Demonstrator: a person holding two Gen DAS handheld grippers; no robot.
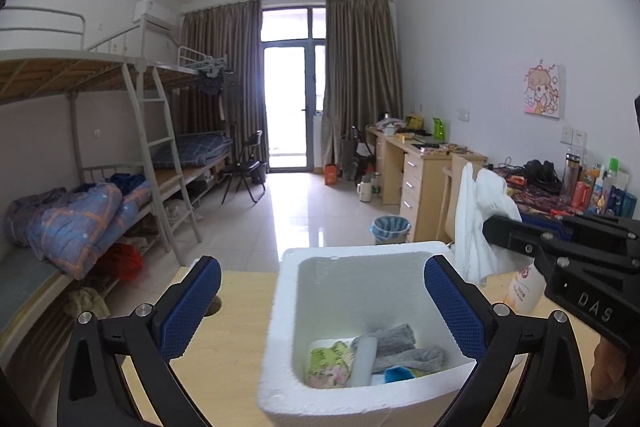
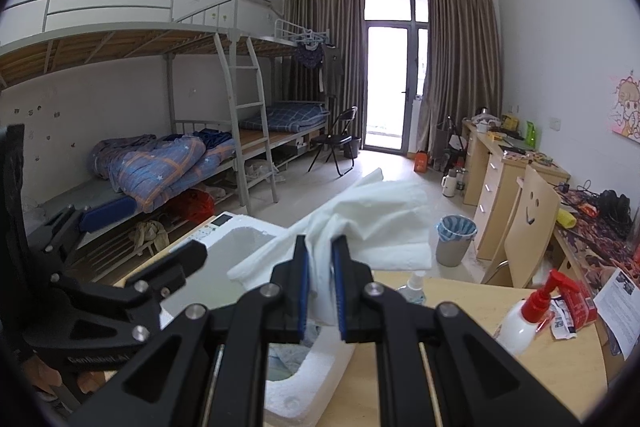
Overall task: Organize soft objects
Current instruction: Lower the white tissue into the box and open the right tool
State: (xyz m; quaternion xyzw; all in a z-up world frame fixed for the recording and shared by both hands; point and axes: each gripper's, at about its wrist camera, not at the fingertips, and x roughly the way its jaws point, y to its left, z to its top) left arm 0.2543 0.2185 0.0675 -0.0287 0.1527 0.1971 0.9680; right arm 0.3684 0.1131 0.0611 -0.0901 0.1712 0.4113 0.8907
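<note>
A white foam box (image 1: 280, 327) stands on the wooden table (image 1: 224, 347). Inside lie grey socks (image 1: 404, 347), a green patterned cloth (image 1: 328, 363) and a blue item (image 1: 398, 373). My left gripper (image 1: 322, 307) is open and empty, its blue pads on either side of the box's opening. My right gripper (image 2: 320, 283) is shut on a white towel (image 2: 372, 219) and holds it up above the box's right edge (image 2: 312, 371). The towel also shows in the left wrist view (image 1: 480, 223), hanging from the right gripper (image 1: 496, 227).
A white pump bottle with a red top (image 2: 524, 319), a small spray bottle (image 2: 412, 287) and papers (image 2: 620, 303) sit on the table at right. A wooden chair (image 2: 532, 227), a bin (image 2: 454, 239), desks and bunk beds (image 2: 160, 163) stand beyond.
</note>
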